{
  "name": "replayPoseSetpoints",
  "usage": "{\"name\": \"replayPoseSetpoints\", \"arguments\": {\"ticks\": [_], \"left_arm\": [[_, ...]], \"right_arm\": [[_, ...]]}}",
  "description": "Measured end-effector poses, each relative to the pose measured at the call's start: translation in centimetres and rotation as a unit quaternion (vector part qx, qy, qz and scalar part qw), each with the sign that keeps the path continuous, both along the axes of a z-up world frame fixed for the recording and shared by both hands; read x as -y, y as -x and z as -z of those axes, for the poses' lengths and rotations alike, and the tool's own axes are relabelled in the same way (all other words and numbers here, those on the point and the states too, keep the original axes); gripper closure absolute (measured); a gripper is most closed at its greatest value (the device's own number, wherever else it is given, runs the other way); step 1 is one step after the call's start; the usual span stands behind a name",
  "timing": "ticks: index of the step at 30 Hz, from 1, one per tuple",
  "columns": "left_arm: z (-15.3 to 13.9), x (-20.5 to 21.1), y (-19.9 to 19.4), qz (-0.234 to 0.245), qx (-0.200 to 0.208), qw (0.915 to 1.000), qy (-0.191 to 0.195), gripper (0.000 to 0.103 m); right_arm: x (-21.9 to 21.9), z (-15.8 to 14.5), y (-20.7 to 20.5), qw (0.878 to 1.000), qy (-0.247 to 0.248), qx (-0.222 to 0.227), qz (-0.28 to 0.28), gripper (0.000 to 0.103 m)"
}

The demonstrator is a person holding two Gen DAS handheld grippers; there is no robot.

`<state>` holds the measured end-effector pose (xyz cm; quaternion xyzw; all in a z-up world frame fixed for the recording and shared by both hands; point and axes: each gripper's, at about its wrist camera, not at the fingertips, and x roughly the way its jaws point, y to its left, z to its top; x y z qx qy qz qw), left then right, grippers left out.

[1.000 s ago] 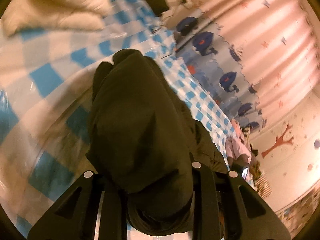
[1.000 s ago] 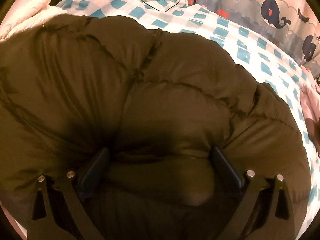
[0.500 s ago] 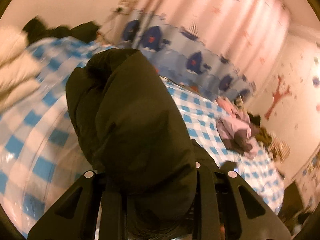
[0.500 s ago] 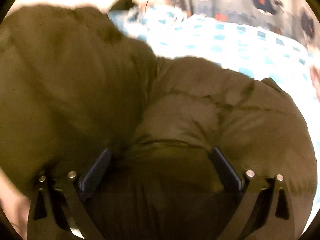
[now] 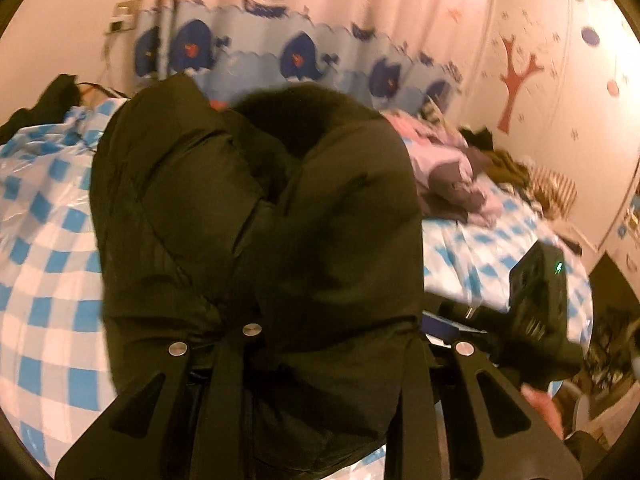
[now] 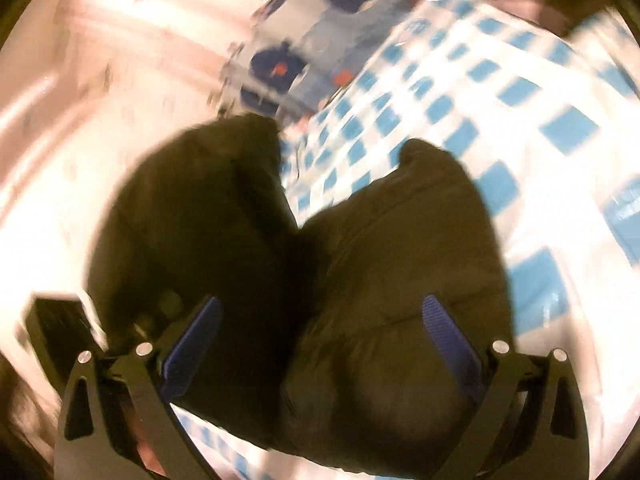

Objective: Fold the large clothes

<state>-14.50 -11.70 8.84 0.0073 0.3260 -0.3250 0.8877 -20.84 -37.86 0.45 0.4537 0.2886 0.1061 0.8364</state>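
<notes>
The dark puffy jacket (image 5: pixel 256 248) hangs bunched above the bed (image 5: pixel 44 280), which is covered in a blue-and-white checked sheet, and both tools have hold of it. The left tool (image 5: pixel 320 364) is closed down on a thick wad of the padded fabric, which bulges over and around its fingers so that the tips are hidden. The right tool (image 6: pixel 320 340) stands with its blue pads (image 6: pixel 448 336) set wider, a fat roll of the same jacket packed between them; whether those pads truly pinch the fabric or only cradle it I cannot tell, as the right wrist view is blurred. The main risk, as I judge it, is slippage: the shell looks smooth and the filling springy, so a bulky fold may squeeze out of the wider right grip and drop, undoing the fold. A second risk is that the two grips sit close on a crumpled mass, so laying it down now would likely trap a sleeve or hood inside and give a lumpy, uneven fold. A pile of pink and purple clothes (image 5: pixel 452 176) lies farther along the bed, near enough that a swinging hem could drag across it
</notes>
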Motion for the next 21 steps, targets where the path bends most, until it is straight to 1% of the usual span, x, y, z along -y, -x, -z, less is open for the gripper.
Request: {"name": "replayPoseSetpoints", "arguments": {"ticks": [4,9,12,15,18,20,21], "left_arm": [[2.4,4.1,0.5,0.025,-0.009,0.999,-0.036,0.082],[5.6,9.1,2.0,0.061,-0.003,0.9933,-0.098,0.082],[7.1,10.8,2.3,0.076,-0.007,0.99,-0.118,0.082],[8.6,12.0,2.4,0.092,-0.017,0.9861,-0.137,0.08],[9.7,12.7,2.4,0.109,-0.02,0.9815,-0.156,0.071],[10.0,13.2,3.1,0.128,-0.009,0.9776,-0.166,0.049],[9.8,13.5,3.8,0.136,0.001,0.9752,-0.175,0.045]], "right_arm": [[3.1,2.3,1.0,0.995,-0.079,-0.013,0.051,0.006],[5.8,3.7,2.6,0.986,-0.133,-0.009,0.097,0.006],[6.9,4.0,3.5,0.982,-0.153,-0.006,0.113,0.006],[7.8,3.0,3.8,0.985,-0.132,0.002,0.115,0.006],[8.6,0.6,2.8,0.993,-0.07,0.012,0.098,0.006],[8.6,-1.2,1.2,0.998,-0.02,0.001,0.065,0.006],[8.3,-2.0,0.7,0.999,0.004,-0.007,0.047,0.006]]}}
